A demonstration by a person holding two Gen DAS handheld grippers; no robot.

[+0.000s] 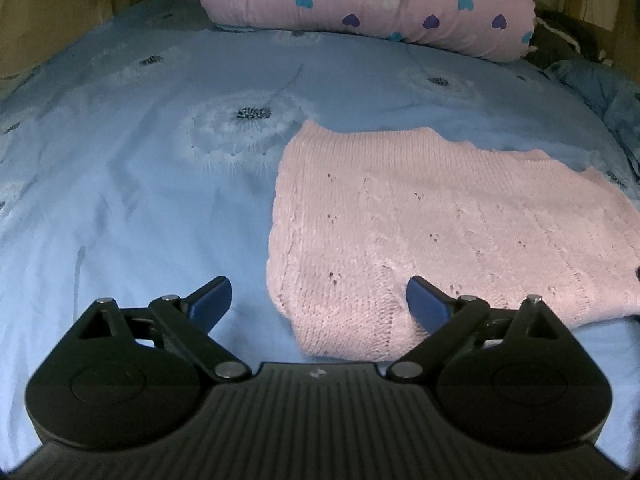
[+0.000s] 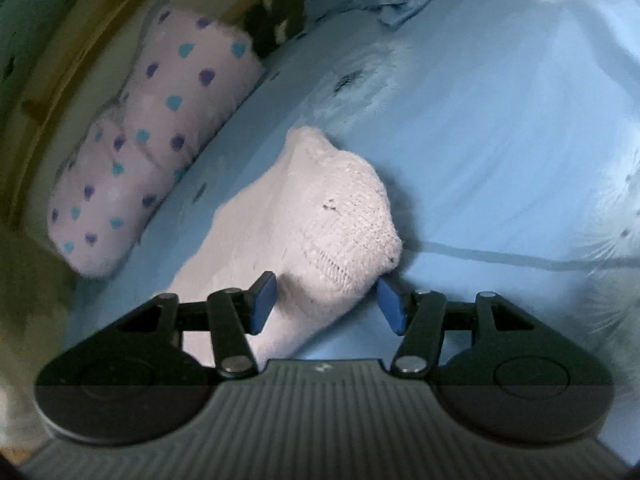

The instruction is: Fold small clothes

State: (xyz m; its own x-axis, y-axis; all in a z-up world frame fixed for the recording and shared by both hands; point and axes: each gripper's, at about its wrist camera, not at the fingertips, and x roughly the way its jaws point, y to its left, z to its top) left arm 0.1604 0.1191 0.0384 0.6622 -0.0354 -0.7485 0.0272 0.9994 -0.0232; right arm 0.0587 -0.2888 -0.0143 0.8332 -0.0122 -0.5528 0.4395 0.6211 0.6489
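A small pink knitted garment (image 1: 420, 232) lies folded on the blue bed sheet (image 1: 140, 200). My left gripper (image 1: 319, 300) is open, low over the sheet, with the garment's near left corner between its blue fingertips. In the right wrist view the same garment (image 2: 320, 224) has a raised, bunched corner. My right gripper (image 2: 326, 304) is open, its blue fingertips on either side of that corner, not closed on it.
A rolled pink quilt with blue and purple hearts (image 1: 368, 0) lies along the far edge of the bed and shows in the right wrist view (image 2: 160, 128) too. Dark bedding (image 1: 568, 40) sits at the far right corner. A wooden bed frame (image 2: 60, 60) borders the quilt.
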